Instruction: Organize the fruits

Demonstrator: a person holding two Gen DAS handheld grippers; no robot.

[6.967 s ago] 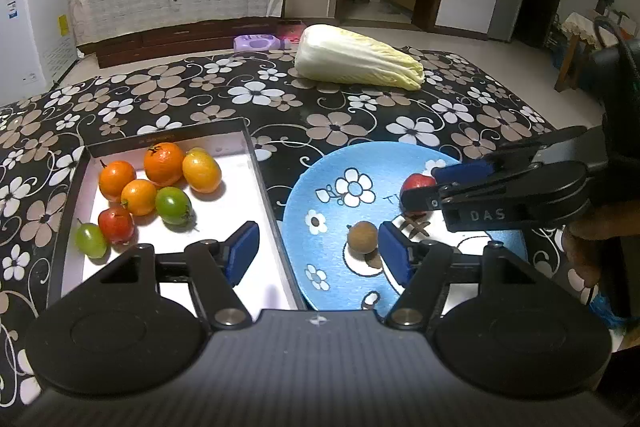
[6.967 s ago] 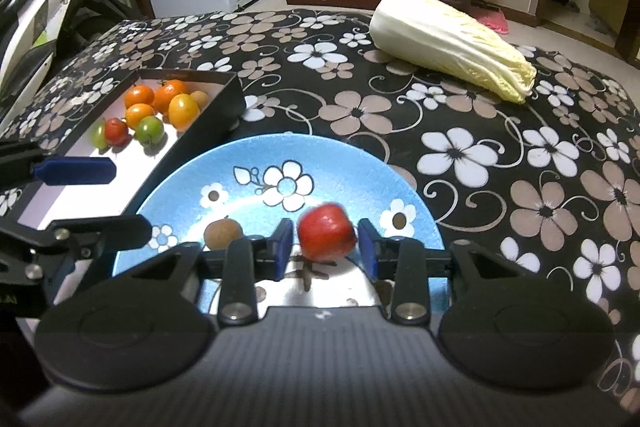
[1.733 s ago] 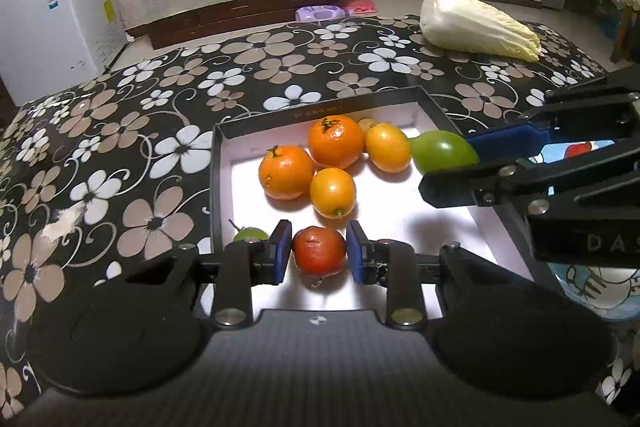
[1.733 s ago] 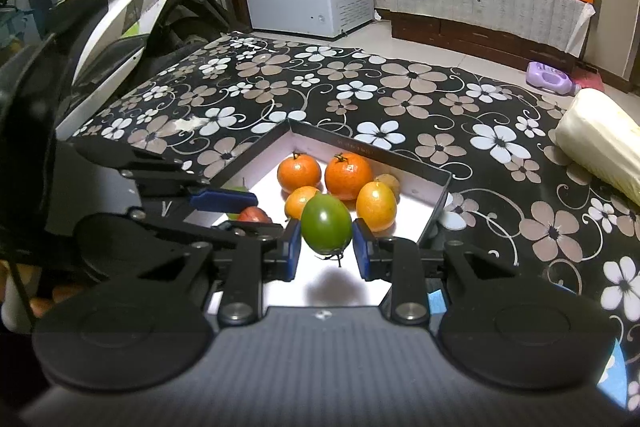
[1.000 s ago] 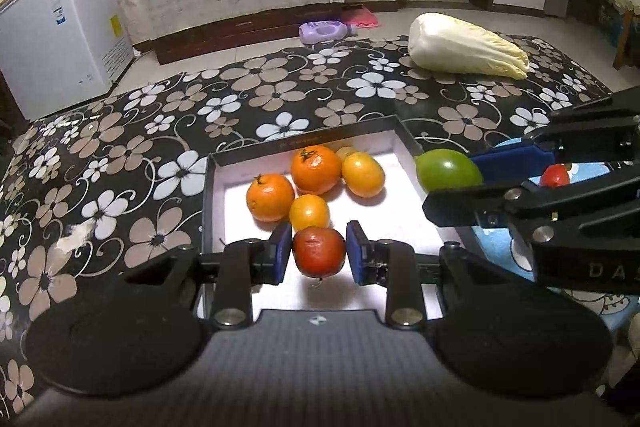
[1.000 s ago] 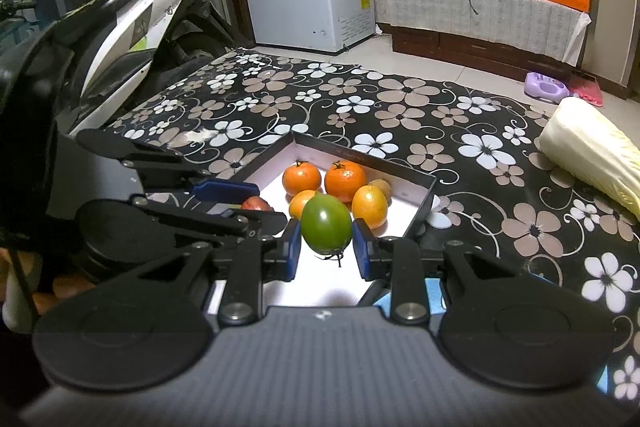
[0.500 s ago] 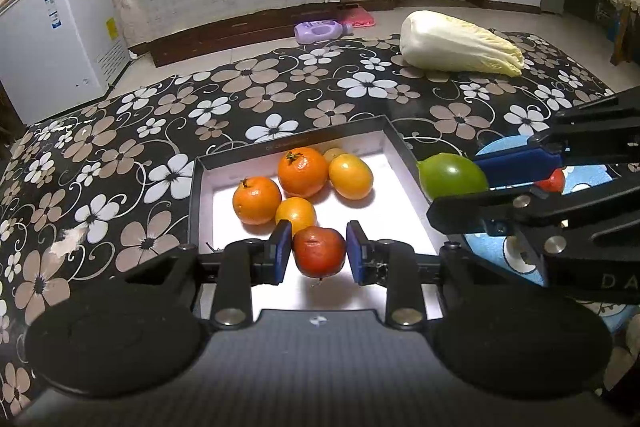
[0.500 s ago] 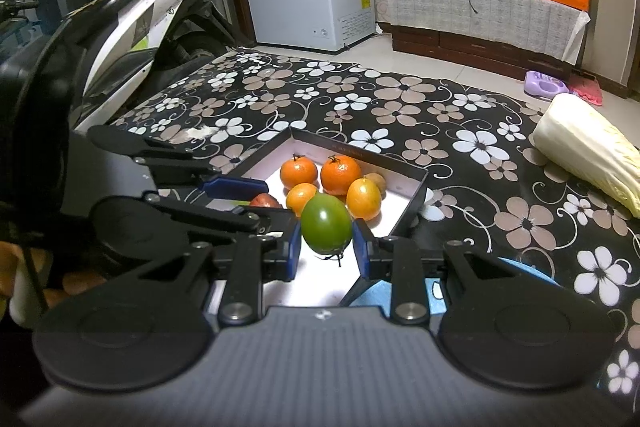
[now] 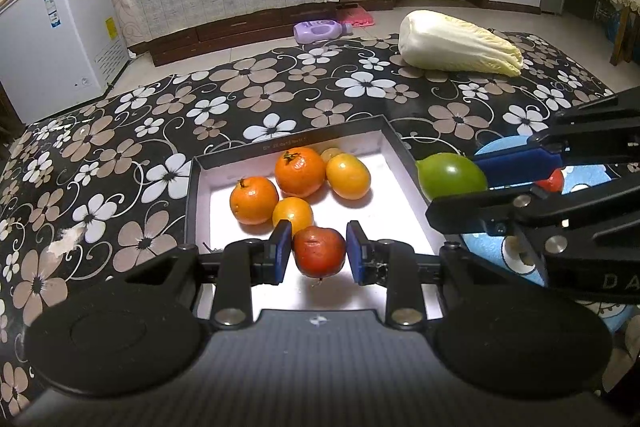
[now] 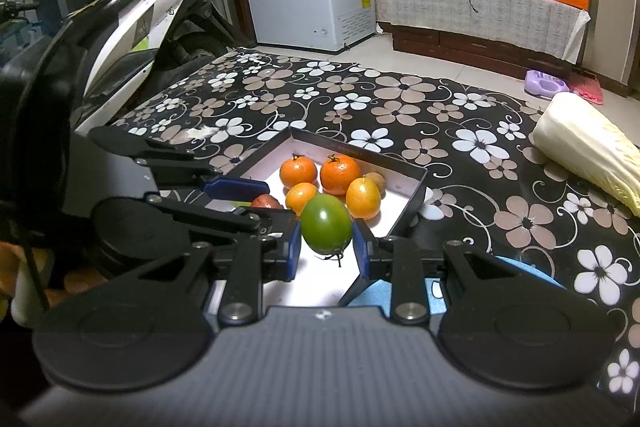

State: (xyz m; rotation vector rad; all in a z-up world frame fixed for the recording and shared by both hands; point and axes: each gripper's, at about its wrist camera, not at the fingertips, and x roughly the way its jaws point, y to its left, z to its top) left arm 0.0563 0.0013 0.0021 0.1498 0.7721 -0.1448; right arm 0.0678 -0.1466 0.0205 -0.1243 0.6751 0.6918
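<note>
- My left gripper (image 9: 319, 253) is clamped on a red tomato (image 9: 319, 251), one blue pad pressed to each side, and holds it above the near end of the white tray (image 9: 404, 163).
- My right gripper (image 10: 326, 251) is closed the same way on a green tomato (image 10: 326, 224). Seen from the left wrist, that fruit hangs over the tray's right wall.
- Four orange fruits remain in the tray in a tight cluster: a large tangerine (image 9: 299, 171), a second tangerine (image 9: 254, 199) to its left, a yellow-orange one (image 9: 348, 175) to its right, and a small one (image 9: 292, 215) nearest me.
- A small brownish fruit (image 10: 376, 181) sits behind the cluster, mostly hidden.
- Right of the tray lies a blue plate (image 9: 500, 255), largely covered by my right gripper. A small red fruit (image 9: 554, 180) shows between that gripper's fingers, over the plate.
- Everything sits on a black cloth with a flower print (image 9: 260, 95), and a napa cabbage (image 9: 456, 43) lies at its far right, well apart from the tray.
</note>
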